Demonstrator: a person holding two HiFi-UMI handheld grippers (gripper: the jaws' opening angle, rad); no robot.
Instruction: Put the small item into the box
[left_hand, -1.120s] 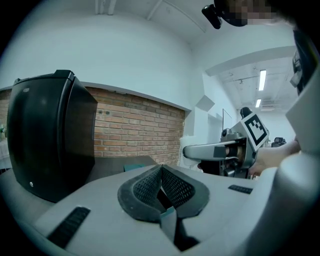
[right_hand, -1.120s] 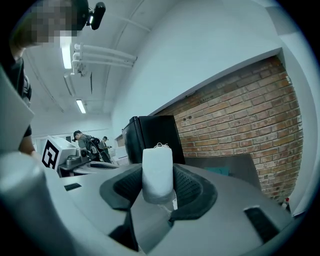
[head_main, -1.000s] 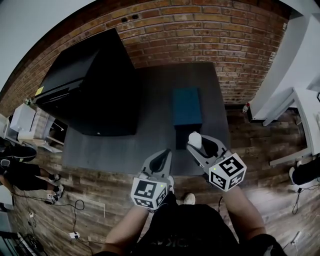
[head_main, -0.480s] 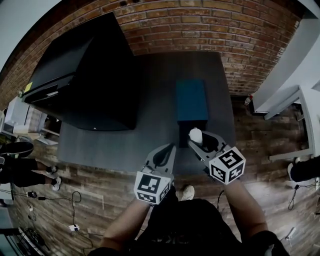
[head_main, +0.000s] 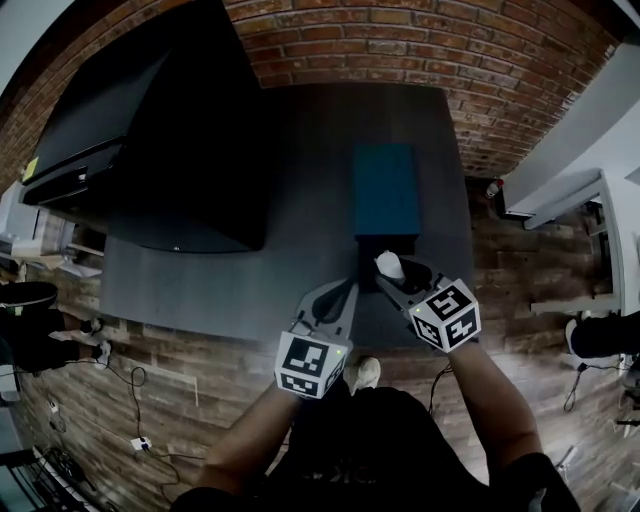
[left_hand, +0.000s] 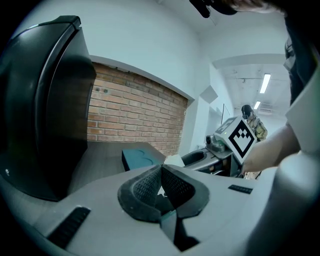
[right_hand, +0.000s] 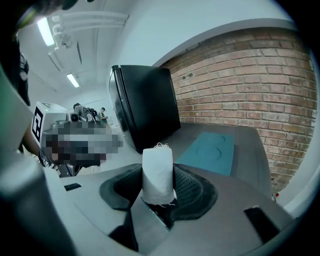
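Observation:
In the head view my right gripper (head_main: 393, 276) is shut on a small white roll (head_main: 389, 265), held above the near edge of the dark grey table (head_main: 300, 250), just short of the teal box (head_main: 384, 188). The right gripper view shows the white roll (right_hand: 158, 174) standing upright between the pads, with the teal box (right_hand: 210, 147) lying flat beyond it. My left gripper (head_main: 343, 293) hovers beside the right one, shut with nothing in it. In the left gripper view its pads (left_hand: 150, 186) meet, and the teal box (left_hand: 136, 157) lies ahead.
A large black appliance (head_main: 160, 140) fills the table's left half. A brick wall (head_main: 420, 40) runs behind the table. White furniture (head_main: 575, 180) stands to the right. Cables (head_main: 120, 400) and a person's shoes (head_main: 40, 330) are on the wooden floor at left.
Both grippers have come slightly forward toward the table and the teal box. The right gripper has kept its hold on the white roll; the left has stayed shut.

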